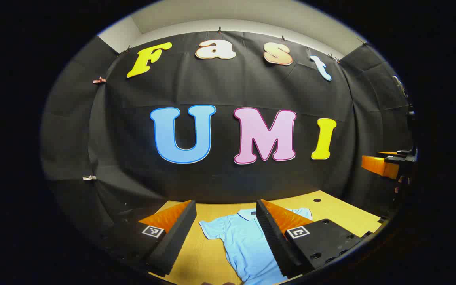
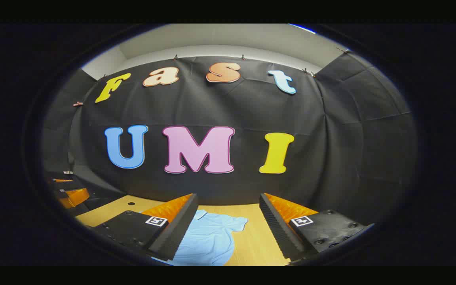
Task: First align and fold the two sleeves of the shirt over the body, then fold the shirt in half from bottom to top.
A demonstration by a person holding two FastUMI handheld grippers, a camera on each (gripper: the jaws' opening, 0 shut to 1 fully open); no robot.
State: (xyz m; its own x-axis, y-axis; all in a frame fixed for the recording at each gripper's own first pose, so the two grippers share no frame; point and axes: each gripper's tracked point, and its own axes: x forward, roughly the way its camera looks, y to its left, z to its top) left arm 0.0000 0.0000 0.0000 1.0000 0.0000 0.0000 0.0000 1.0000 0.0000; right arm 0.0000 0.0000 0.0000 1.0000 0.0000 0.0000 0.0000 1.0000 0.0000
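A light blue short-sleeved shirt (image 1: 244,241) lies flat on the wooden table (image 1: 342,213), collar toward the back wall, both sleeves spread out to the sides. My left gripper (image 1: 226,206) hovers above it, open, with nothing between its fingers; its right finger hides part of the shirt's right half. In the right gripper view the same shirt (image 2: 212,237) lies below and left of centre, one sleeve pointing right. My right gripper (image 2: 228,198) is open and empty, held above the table. The right gripper (image 1: 386,164) also shows at the far right of the left gripper view.
The wooden table (image 2: 259,241) runs up to the black cloth wall behind it. A small round hole (image 1: 317,200) sits in the tabletop near the back right. The left gripper (image 2: 69,194) appears at the left edge of the right gripper view.
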